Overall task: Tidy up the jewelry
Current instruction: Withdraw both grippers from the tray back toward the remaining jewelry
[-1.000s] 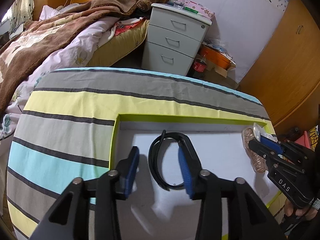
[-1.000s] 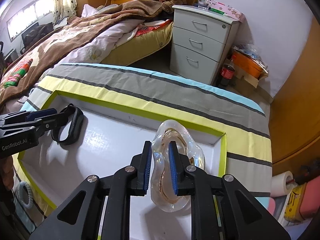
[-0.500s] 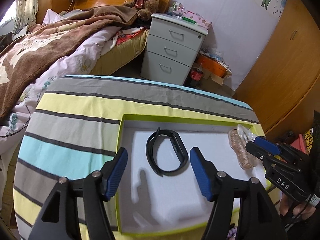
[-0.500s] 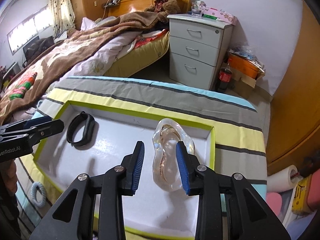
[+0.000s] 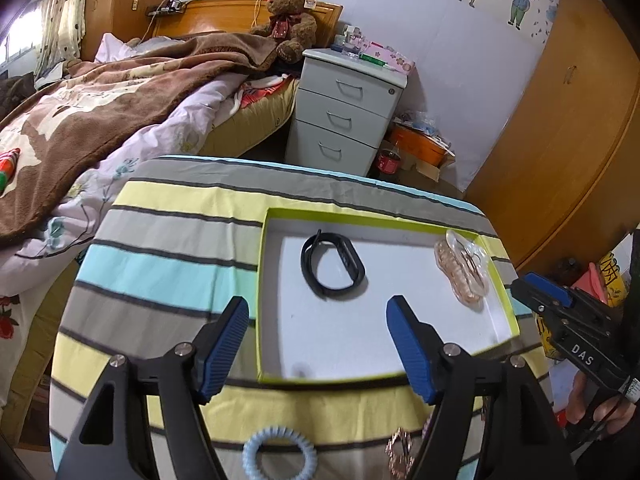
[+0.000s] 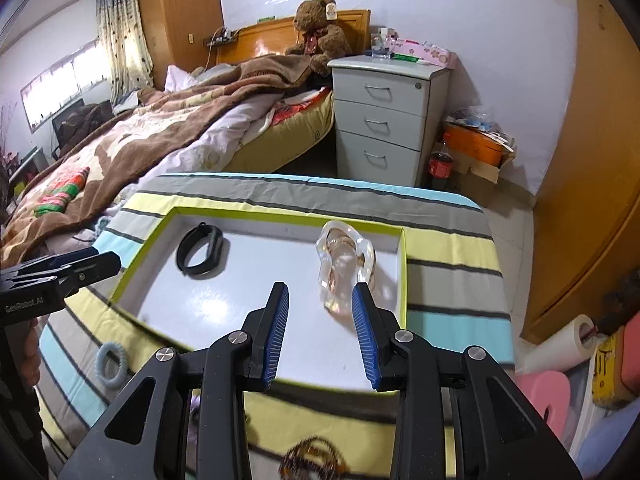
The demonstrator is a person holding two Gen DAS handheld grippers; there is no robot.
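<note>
A green-rimmed white tray (image 5: 262, 280) (image 6: 402, 264) lies on the striped table. In it lie a black wristband (image 5: 333, 266) (image 6: 202, 251) at the left and a clear pouch with gold jewelry (image 5: 464, 272) (image 6: 346, 264) at the right. My left gripper (image 5: 318, 344) is open and empty, above the tray's near left edge. My right gripper (image 6: 320, 320) is open and empty, just short of the pouch; it also shows in the left wrist view (image 5: 540, 292). A light blue hair tie (image 5: 280, 454) (image 6: 112, 364) and a gold jewelry piece (image 5: 400, 452) (image 6: 316, 460) lie on the cloth near me.
The table wears a striped cloth (image 5: 168, 264). Beyond it stand a bed with a brown blanket (image 5: 100, 112), a grey drawer unit (image 5: 344, 116) and a wooden wardrobe (image 5: 560, 140). A paper roll (image 6: 576, 340) and pink items (image 6: 544, 392) sit on the floor at the right.
My right gripper opened and let go of the pouch, which now lies in the tray. Both grippers pulled back toward me and up; the left one opened wider, away from the wristband.
</note>
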